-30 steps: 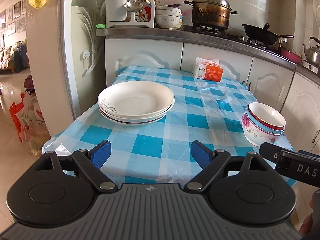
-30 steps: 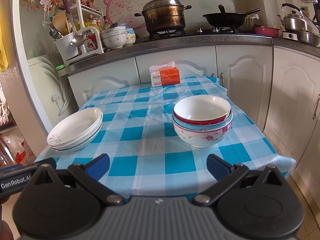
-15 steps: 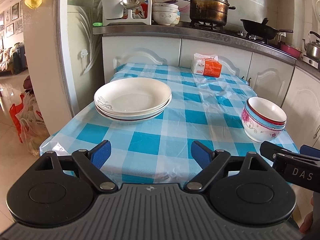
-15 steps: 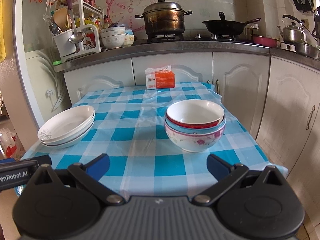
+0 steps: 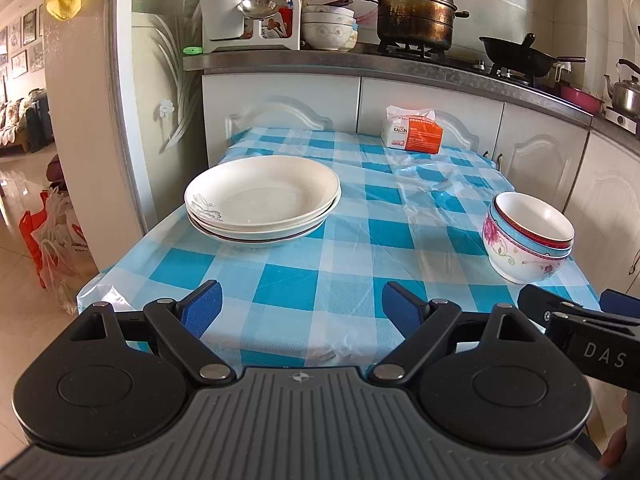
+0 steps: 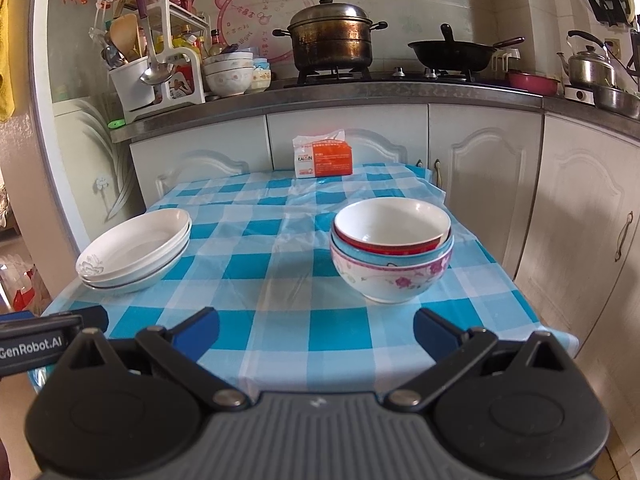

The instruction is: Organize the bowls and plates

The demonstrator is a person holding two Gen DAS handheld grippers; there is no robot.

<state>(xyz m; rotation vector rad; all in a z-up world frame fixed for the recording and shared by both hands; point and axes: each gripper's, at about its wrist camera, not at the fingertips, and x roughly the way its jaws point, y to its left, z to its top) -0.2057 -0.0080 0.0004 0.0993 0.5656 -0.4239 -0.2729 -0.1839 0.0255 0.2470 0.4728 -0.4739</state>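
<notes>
A stack of white plates point(image 5: 262, 200) point(image 6: 136, 250) sits on the left side of the blue-checked table point(image 5: 348, 248) point(image 6: 280, 272). Three nested bowls point(image 5: 528, 236) point(image 6: 392, 250) stand on the right side: a floral one at the bottom, a blue one, a red-rimmed one on top. My left gripper point(image 5: 302, 308) hangs open over the table's near edge, well short of the plates, with nothing between its fingers. My right gripper point(image 6: 316, 330) is open too, just before the near edge and short of the bowls. Each gripper's side shows in the other view.
An orange and white packet point(image 5: 412, 133) point(image 6: 323, 159) lies at the table's far end against white cabinets. The counter behind holds a utensil rack point(image 6: 154, 74), more bowls point(image 6: 230, 72), a large pot point(image 6: 330, 38), a wok and a kettle. Bags point(image 5: 52, 236) stand on the floor at left.
Both grippers have pulled back and risen a little from the table, so plates and bowls look farther away. Both stay open. Plates and bowls have not moved.
</notes>
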